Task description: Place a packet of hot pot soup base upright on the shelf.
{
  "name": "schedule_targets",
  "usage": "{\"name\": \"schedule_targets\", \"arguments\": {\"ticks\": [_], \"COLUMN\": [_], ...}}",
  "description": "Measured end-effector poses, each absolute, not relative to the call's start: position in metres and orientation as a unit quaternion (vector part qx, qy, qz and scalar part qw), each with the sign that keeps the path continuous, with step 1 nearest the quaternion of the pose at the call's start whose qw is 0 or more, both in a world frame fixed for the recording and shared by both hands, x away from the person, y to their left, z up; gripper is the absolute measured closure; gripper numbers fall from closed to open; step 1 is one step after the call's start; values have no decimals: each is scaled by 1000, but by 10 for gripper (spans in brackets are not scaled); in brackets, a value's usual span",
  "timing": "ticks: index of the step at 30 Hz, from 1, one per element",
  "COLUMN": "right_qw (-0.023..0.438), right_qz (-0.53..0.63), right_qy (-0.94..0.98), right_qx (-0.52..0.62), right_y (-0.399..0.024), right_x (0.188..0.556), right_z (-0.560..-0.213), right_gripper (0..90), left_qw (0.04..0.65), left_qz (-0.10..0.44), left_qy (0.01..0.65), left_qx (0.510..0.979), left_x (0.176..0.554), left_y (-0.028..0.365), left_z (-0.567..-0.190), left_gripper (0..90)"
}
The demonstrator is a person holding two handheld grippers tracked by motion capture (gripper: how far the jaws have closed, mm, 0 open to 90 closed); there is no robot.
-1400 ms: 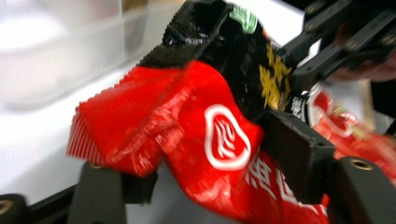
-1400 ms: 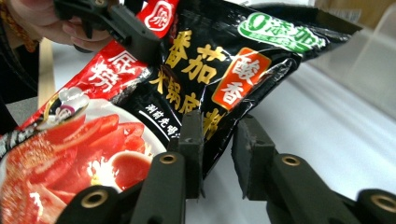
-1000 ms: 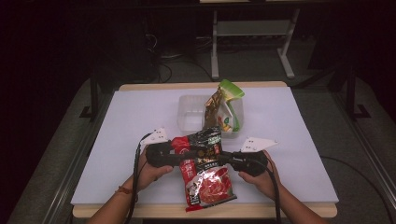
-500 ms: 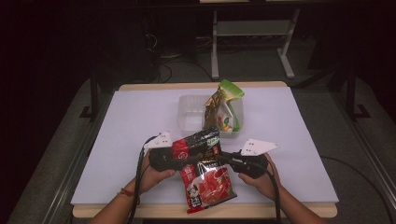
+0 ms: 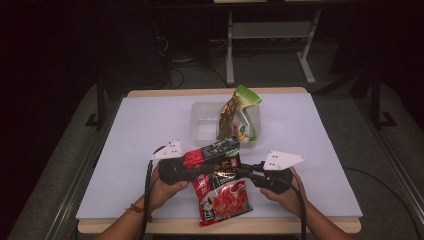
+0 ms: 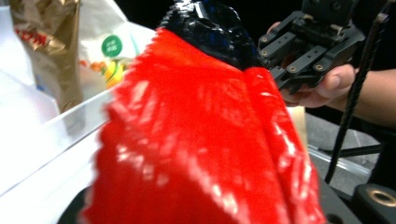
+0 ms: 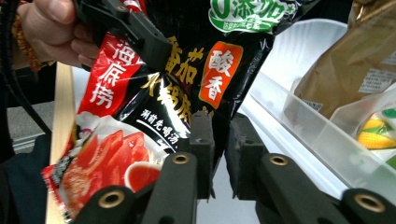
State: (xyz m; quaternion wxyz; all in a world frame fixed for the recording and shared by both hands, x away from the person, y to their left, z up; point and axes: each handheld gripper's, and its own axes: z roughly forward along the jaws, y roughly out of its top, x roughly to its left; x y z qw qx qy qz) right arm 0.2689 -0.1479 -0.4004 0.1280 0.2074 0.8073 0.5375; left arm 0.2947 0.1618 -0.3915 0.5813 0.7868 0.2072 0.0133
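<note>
While right tool (image 5: 246, 172) clamps red-black sauce packet (image 5: 220, 192) by its edge, left tool (image 5: 192, 167) jaws just closing onto packet's upper corner. Packet held up over near edge of desk (image 5: 150, 130), just before clear tub (image 5: 202, 122) holding snack bags (image 5: 239, 117).

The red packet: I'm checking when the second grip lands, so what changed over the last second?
The left claw has just been closing on the red packet's upper left edge, which now lies between its jaws. The right claw stayed shut on the packet's right edge. Both hands barely moved; the clear tub and its bags stayed put.
</note>
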Motion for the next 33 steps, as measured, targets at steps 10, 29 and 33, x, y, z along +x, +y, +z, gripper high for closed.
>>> {"name": "schedule_targets", "arguments": {"ticks": [10,29,33], "right_qw": [141,163,168], "right_qz": [535,540,540], "right_qy": [809,800,798], "right_qx": [199,205,209], "right_y": [-153,-150,-148], "right_x": [260,257,257], "right_z": [-389,-381,-380], "right_gripper": [861,819,737], "left_qw": [584,594,595], "left_qz": [38,90,101], "left_qy": [184,178,187], "left_qx": [790,779,775], "left_x": [285,275,274], "left_y": [155,155,156], "left_z": [-378,-367,-366], "left_gripper": [774,793,801]}}
